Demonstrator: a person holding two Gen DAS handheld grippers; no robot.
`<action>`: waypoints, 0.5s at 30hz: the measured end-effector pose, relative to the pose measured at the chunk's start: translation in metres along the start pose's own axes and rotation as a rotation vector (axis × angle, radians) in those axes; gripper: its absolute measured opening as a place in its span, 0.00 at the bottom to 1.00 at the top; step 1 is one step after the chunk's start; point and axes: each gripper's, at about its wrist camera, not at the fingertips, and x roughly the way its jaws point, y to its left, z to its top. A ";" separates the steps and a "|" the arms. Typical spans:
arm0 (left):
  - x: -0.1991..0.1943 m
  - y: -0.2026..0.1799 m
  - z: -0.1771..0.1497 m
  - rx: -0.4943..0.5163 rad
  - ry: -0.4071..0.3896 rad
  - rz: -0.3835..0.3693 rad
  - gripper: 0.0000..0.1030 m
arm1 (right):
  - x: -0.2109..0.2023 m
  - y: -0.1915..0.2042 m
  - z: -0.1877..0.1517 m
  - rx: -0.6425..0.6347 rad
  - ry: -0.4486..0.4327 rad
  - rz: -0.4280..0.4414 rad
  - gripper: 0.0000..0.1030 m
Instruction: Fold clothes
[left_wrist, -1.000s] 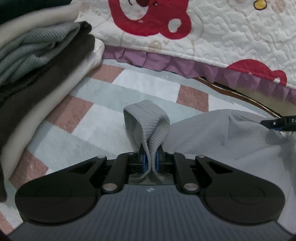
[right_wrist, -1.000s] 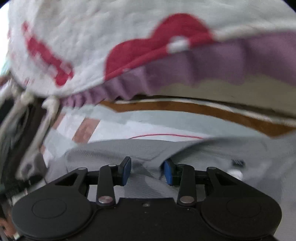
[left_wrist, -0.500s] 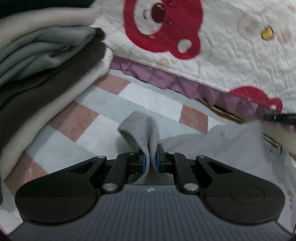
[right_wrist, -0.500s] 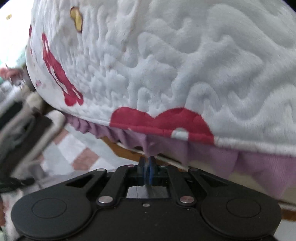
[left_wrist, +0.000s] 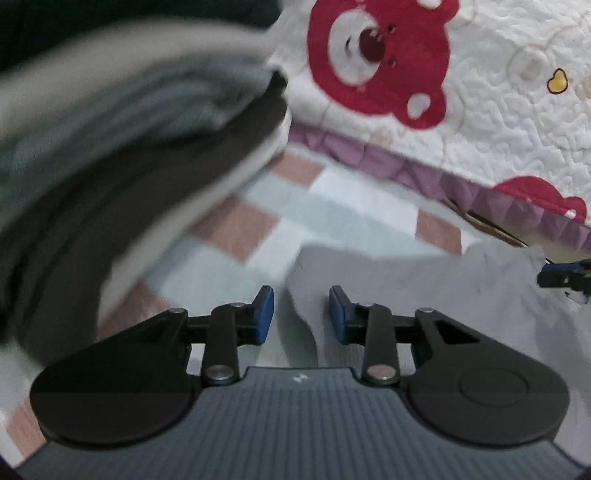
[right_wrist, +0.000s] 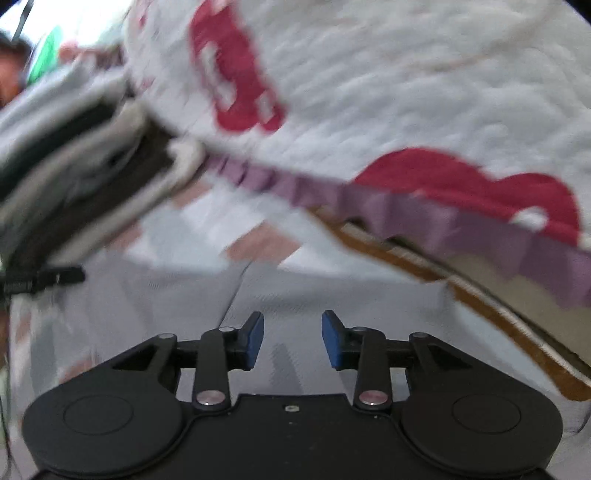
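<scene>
A light grey ribbed garment (left_wrist: 424, 288) lies flat on the checked mat; it also shows in the right wrist view (right_wrist: 332, 295). My left gripper (left_wrist: 301, 314) is open, its blue pads apart over the garment's left edge, holding nothing. My right gripper (right_wrist: 291, 338) is open and empty, just above the grey cloth. The right gripper's fingertips (left_wrist: 561, 275) show at the right edge of the left wrist view. The left gripper's fingertips (right_wrist: 44, 278) show at the left edge of the right wrist view. Both views are blurred.
A stack of folded clothes (left_wrist: 110, 166) in grey, brown and cream rises at the left; it also shows in the right wrist view (right_wrist: 81, 166). A white quilt with red bears and purple frill (left_wrist: 443, 110) hangs behind. The pink, white and green checked mat (left_wrist: 295, 206) lies beneath.
My left gripper has opened and let go of the grey cloth fold, which dropped flat. My right gripper, shut half a second ago, has opened and come down over the garment.
</scene>
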 end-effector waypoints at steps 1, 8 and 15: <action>0.000 0.004 -0.004 -0.040 0.031 -0.024 0.34 | 0.000 0.007 -0.004 0.003 0.005 0.000 0.38; -0.003 0.008 -0.031 -0.241 0.181 -0.164 0.37 | -0.077 0.012 -0.085 0.174 -0.063 -0.030 0.49; 0.000 -0.022 -0.020 -0.131 0.096 -0.026 0.43 | -0.181 -0.063 -0.197 0.291 -0.063 -0.324 0.49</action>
